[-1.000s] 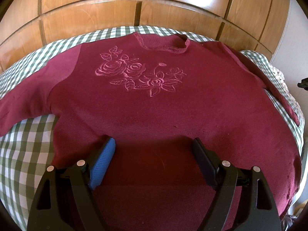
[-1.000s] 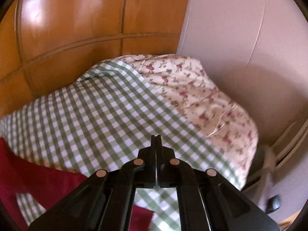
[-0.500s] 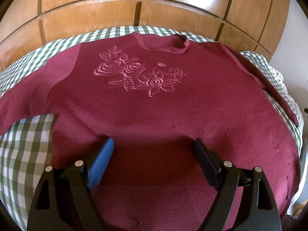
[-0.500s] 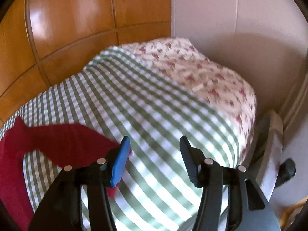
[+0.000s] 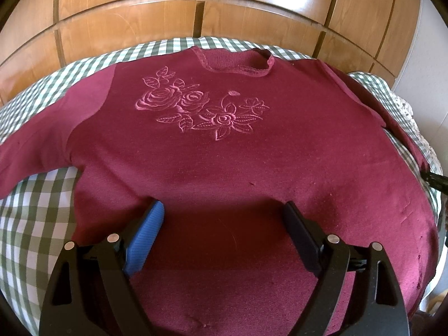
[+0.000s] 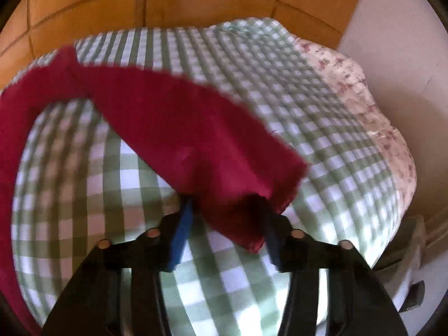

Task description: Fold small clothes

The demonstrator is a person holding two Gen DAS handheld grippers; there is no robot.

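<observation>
A maroon sweatshirt (image 5: 224,162) with embroidered roses lies flat, front up, on a green checked cloth (image 5: 36,201). My left gripper (image 5: 222,210) is open and empty, low over the sweatshirt's lower front. In the right wrist view the sweatshirt's right sleeve (image 6: 179,128) runs from the left toward the camera. Its cuff end lies between the fingers of my right gripper (image 6: 226,210), whose jaws stand apart around it. The view is blurred, so I cannot tell if the fingers touch the cuff. The right gripper's tip (image 5: 436,180) shows at the right edge of the left wrist view.
The checked cloth (image 6: 294,106) covers a raised padded surface. A floral fabric (image 6: 372,112) lies along its right side. Wooden panelling (image 5: 224,8) stands behind, a white wall (image 6: 406,56) at right. The surface drops off at its right edge.
My right gripper opened from shut, swung left and moved in onto the sleeve's cuff. My left gripper stayed open and barely shifted over the sweatshirt.
</observation>
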